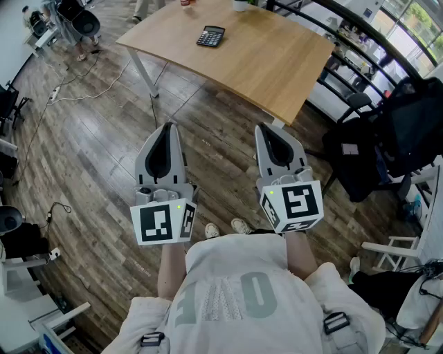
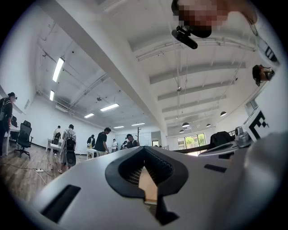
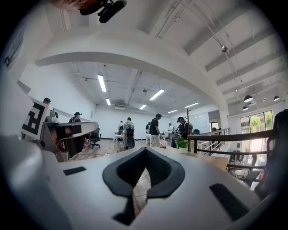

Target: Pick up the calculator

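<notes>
Bench (image 1: 277, 62): light wood top, white legs, ahead of you.
On bench: dark calculator (image 1: 210, 36), flat, toward your far left corner; white pot (image 1: 240, 4) at the far edge.
Floor (image 1: 90, 159): dark planks; white cable (image 1: 104, 86) beside the bench.

Grey left tool (image 1: 169, 126) and right tool (image 1: 264, 128) bear black-white marker cubes (image 1: 163, 222).

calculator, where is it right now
In the head view, the calculator lies at top centre, on the wooden table near its left end.
</notes>
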A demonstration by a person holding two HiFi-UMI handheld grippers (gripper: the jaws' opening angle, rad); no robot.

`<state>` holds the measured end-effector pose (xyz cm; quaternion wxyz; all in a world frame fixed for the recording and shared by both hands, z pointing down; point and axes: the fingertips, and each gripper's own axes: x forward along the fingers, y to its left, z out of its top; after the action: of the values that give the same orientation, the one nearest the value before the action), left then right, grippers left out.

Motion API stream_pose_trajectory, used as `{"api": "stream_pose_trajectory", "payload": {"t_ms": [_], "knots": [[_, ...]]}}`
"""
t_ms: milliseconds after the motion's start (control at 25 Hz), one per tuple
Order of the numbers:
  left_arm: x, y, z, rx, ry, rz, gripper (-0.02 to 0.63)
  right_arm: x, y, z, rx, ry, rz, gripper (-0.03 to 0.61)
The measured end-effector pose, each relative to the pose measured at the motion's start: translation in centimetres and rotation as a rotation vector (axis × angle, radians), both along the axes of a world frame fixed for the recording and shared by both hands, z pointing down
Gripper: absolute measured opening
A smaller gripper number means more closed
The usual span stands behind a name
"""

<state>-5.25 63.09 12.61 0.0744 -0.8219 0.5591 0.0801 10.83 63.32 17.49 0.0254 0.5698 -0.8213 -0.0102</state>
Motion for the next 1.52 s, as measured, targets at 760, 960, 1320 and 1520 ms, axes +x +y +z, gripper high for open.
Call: {"api": "stream_pose_trajectory", "payload": {"t_ms": [760, 960, 1320, 1520], "knots": [[-7.7, 1.0, 1.8, -0.02, 0.001, -0.027, 0.009, -3.1, 1.7, 0.4, 0.025, -0.13, -0.002, 0.017], [-11.5, -0.3, 2.4, -0.045, 0.024, -0.053, 0.009, -3.9, 0.8, 1.0, -0.009, -0.104, 0.024, 0.017], [-11.3, -6.3, 4.0, 0.009, 0.016, -0.015, 0.009, -4.4, -6.6, 2.9, 0.057, -0.117, -0.044, 0.018], [-10.5, -14.7, 3.4, -0.006, -0.018, -0.004, 0.009, -3.8, -14.5, 1.6, 0.074, -0.097, -0.056, 0.017]]}}
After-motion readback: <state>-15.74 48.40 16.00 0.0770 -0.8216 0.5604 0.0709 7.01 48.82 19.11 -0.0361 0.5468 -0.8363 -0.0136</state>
